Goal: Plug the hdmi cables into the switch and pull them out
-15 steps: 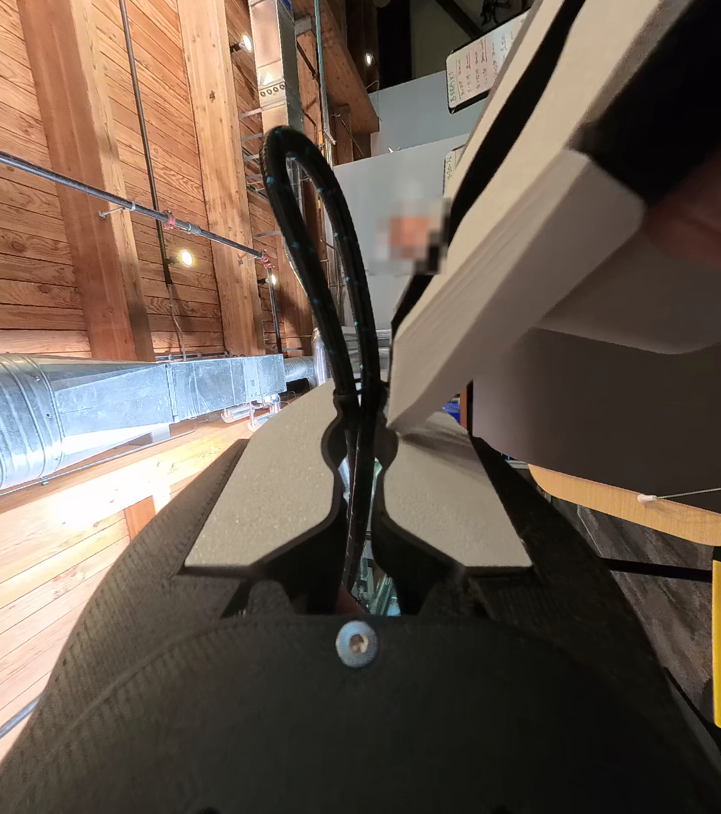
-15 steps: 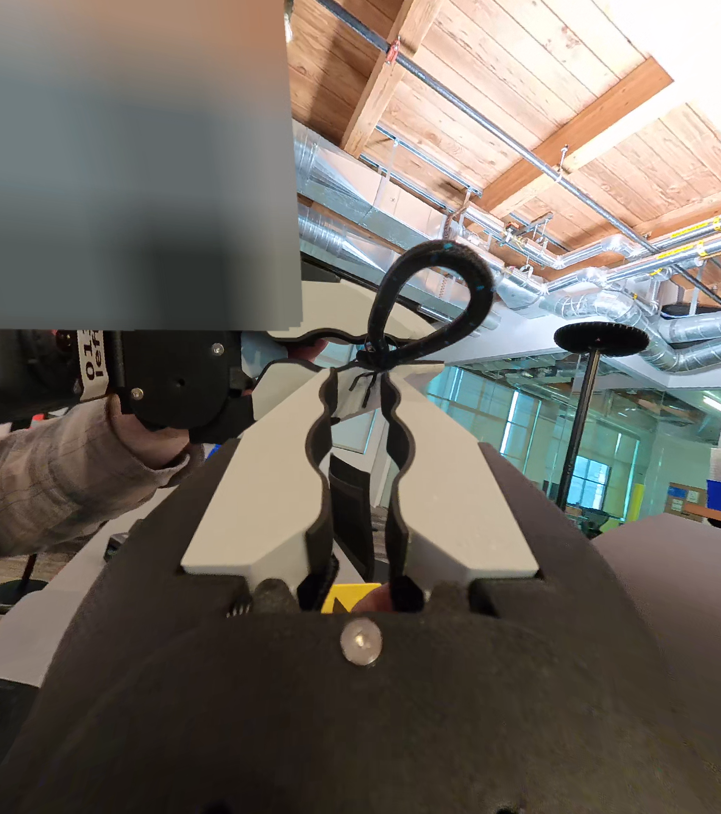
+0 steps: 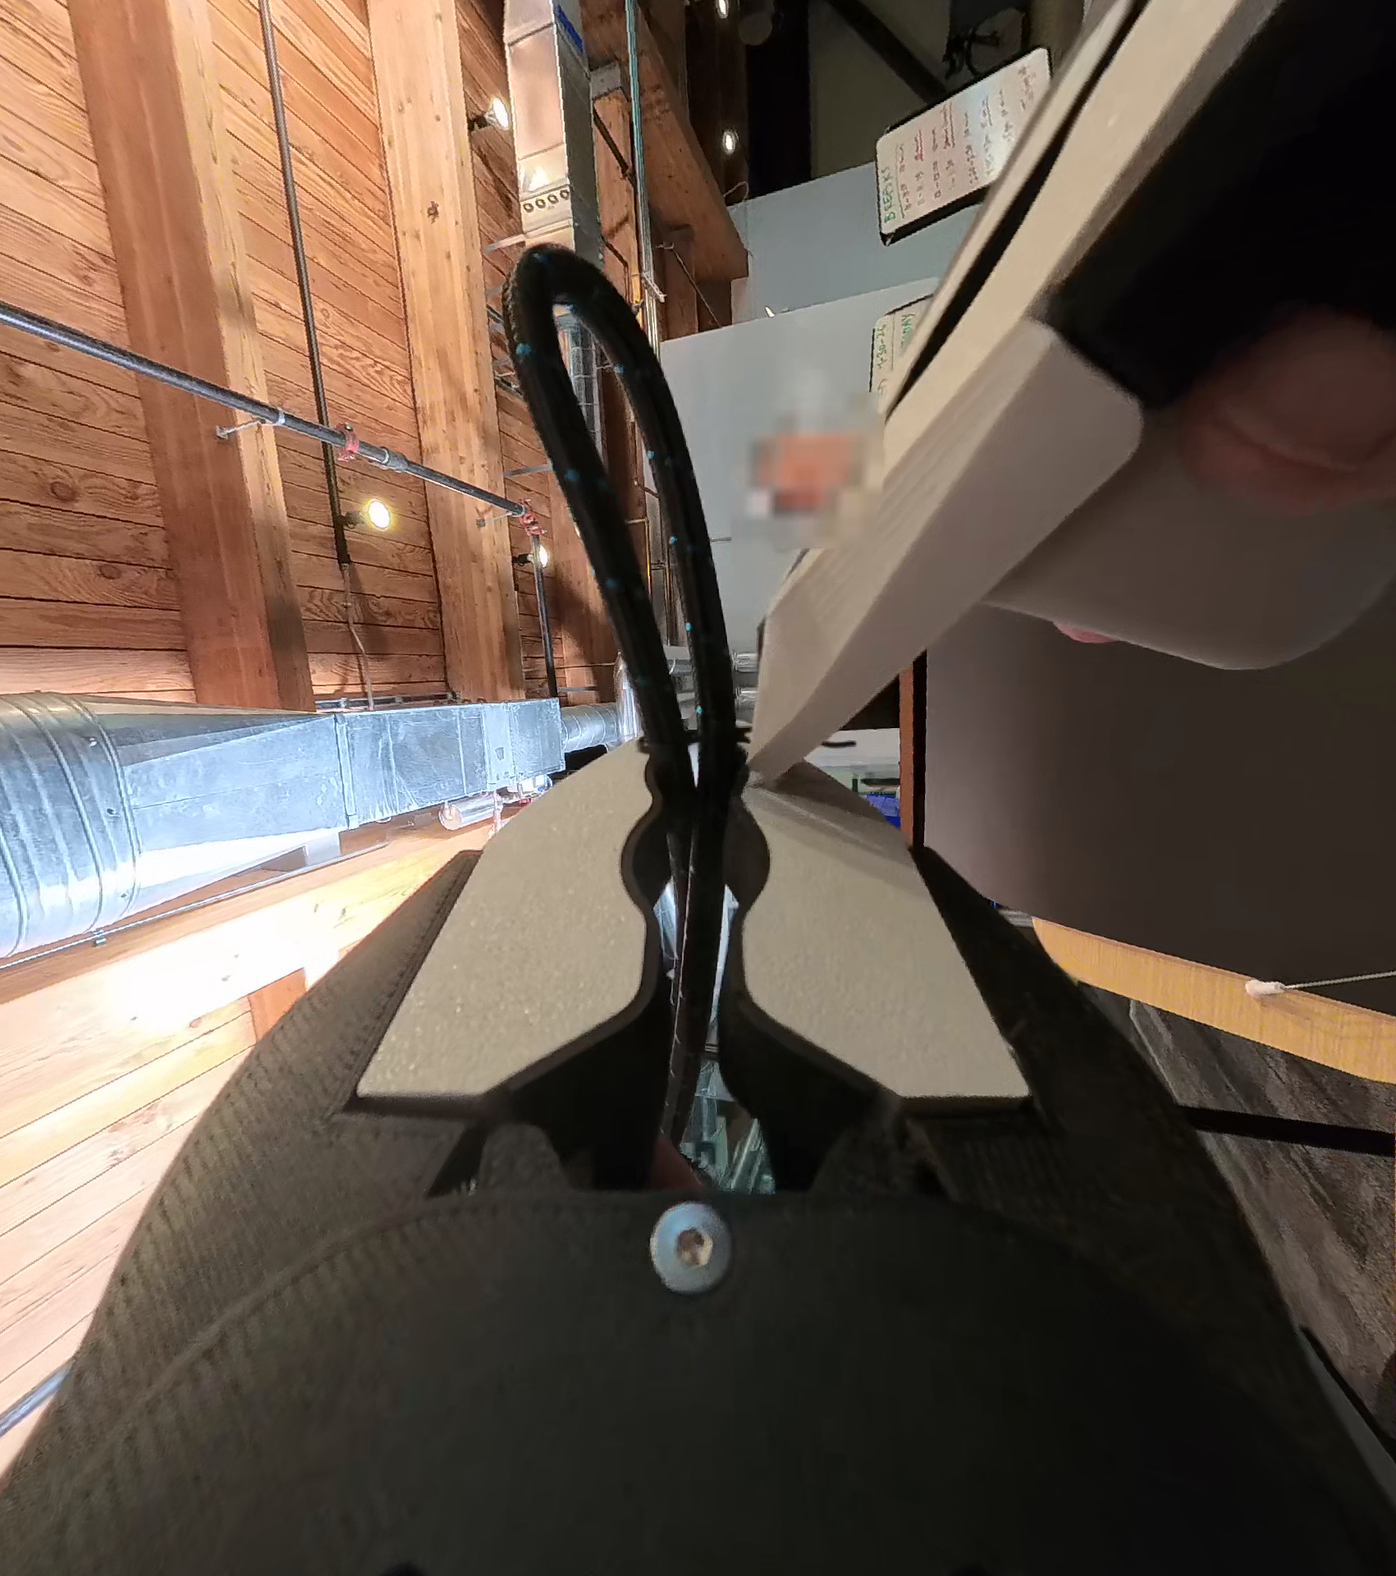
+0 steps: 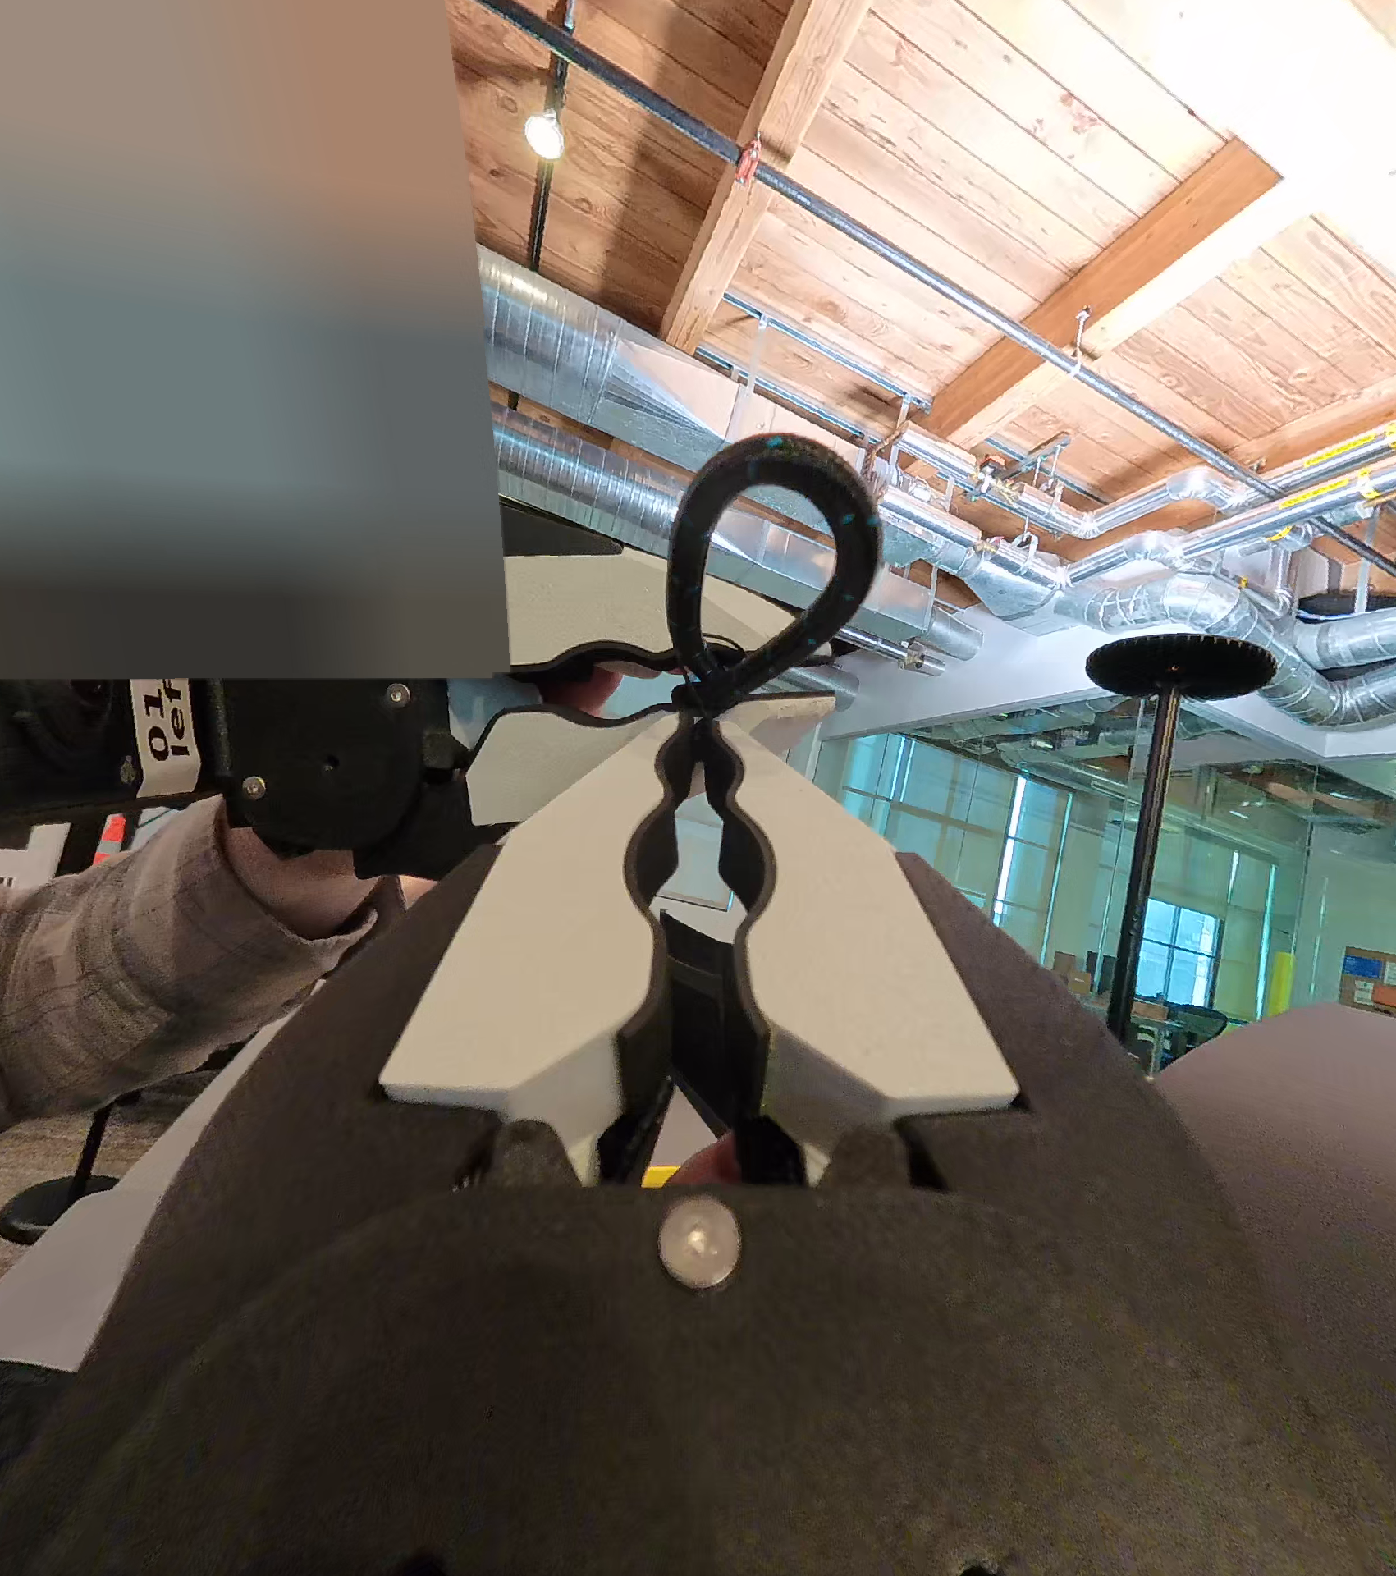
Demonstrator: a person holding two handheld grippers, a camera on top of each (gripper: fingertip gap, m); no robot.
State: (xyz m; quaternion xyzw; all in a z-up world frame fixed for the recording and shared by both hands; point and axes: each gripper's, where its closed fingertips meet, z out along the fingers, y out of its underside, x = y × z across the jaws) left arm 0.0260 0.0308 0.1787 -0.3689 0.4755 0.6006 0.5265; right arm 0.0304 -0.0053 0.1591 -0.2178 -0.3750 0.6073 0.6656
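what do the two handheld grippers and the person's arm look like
Both grippers have pale grey, flat wedge-shaped fingers with wavy black inner pads, on black ribbed printed bodies with a silver screw at centre: left gripper, right gripper. Seen from the right wrist view, the left gripper's black housing carries a white label. The person's sleeve is grey-beige with a faint check.

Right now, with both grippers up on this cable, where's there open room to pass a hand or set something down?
It is crowded at the tips: the left gripper and right gripper both clamp the black cable at its loop's neck, nearly touching. There is open air right of the loop, toward the black stand. The grey surface at lower right looks bare where visible.
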